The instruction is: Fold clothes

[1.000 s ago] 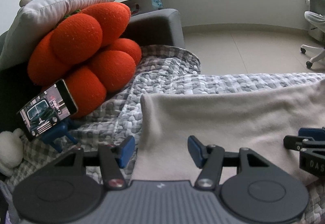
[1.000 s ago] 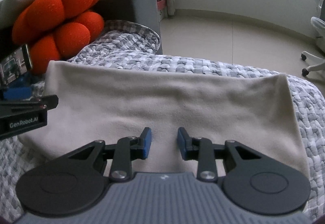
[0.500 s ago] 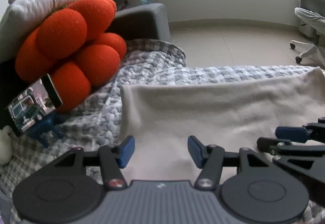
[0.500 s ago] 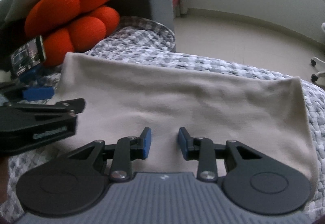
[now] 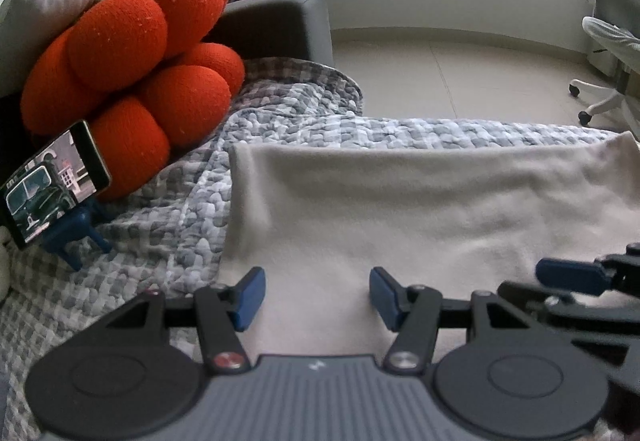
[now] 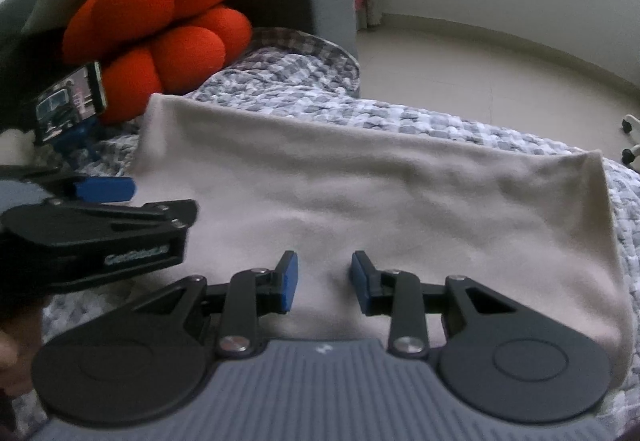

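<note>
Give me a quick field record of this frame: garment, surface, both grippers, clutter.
garment: beige fleece cloth, lying flat in a rectangle, faint wrinkles
surface: grey-and-white checked quilt underneath it
left gripper: open, empty, over the cloth's near-left part
right gripper: open, empty, over the cloth's near edge
clutter: orange lobed plush cushion; phone with lit screen on a blue stand, both left of the cloth
</note>
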`<action>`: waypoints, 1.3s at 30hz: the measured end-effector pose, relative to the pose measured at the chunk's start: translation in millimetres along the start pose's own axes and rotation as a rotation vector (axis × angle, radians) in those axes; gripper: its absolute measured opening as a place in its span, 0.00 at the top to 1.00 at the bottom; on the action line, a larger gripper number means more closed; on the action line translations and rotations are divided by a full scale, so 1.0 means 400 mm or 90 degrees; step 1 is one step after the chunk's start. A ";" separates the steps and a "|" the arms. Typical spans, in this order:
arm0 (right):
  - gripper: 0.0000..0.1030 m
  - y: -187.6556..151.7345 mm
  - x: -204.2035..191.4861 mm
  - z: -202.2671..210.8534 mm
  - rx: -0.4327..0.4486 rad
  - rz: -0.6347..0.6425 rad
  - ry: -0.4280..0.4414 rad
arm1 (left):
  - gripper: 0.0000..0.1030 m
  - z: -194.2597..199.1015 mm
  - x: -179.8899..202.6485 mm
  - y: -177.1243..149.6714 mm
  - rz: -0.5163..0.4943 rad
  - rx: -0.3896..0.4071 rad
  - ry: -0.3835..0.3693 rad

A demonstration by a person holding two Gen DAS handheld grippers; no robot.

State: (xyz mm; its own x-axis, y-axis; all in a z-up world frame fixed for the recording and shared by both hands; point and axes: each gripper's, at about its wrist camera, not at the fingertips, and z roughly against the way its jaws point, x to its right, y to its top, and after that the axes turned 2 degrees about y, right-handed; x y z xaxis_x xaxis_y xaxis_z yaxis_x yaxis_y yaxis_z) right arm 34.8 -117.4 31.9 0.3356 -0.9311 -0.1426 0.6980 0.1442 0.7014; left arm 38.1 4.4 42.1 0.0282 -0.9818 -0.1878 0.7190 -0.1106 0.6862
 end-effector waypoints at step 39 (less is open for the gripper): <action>0.75 -0.010 0.131 0.058 0.007 -0.111 -0.046 | 0.43 -0.016 -0.020 -0.003 0.040 -0.027 -0.030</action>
State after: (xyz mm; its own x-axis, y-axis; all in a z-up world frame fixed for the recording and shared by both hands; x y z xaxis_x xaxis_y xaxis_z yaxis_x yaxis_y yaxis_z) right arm 34.8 -174.4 37.7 0.1631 -0.9635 -0.2122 0.7342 -0.0252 0.6784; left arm 41.4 13.3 38.4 0.0417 -0.9929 -0.1115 0.7458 -0.0434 0.6647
